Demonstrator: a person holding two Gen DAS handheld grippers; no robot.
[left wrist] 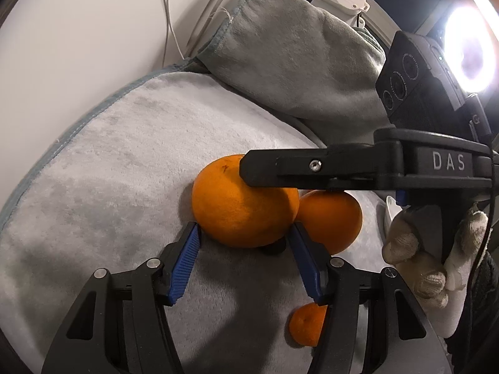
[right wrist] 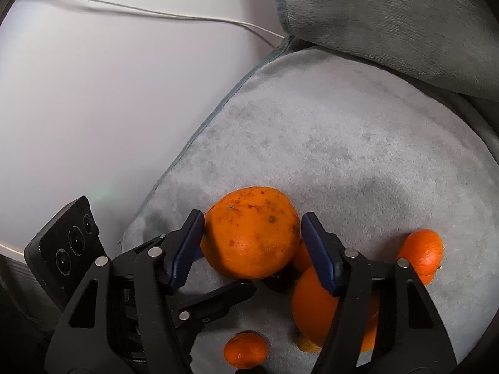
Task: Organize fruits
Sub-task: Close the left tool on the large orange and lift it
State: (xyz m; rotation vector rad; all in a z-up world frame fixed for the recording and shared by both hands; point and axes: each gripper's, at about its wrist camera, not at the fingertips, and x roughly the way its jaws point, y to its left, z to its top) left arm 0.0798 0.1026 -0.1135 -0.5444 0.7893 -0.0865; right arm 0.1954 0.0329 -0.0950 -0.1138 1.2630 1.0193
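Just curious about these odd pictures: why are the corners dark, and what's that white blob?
Both views are fisheye, so edges curve and corners go black. In the left wrist view a ring light glares white; in the right wrist view, soft shadows fall on the grey towel.

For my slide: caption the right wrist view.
Right gripper clasps a large speckled orange over a grey plush towel, a small orange mandarin nearby.

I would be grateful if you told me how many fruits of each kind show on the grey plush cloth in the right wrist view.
Large round oranges: 2
Small orange mandarins: 2
Total: 4
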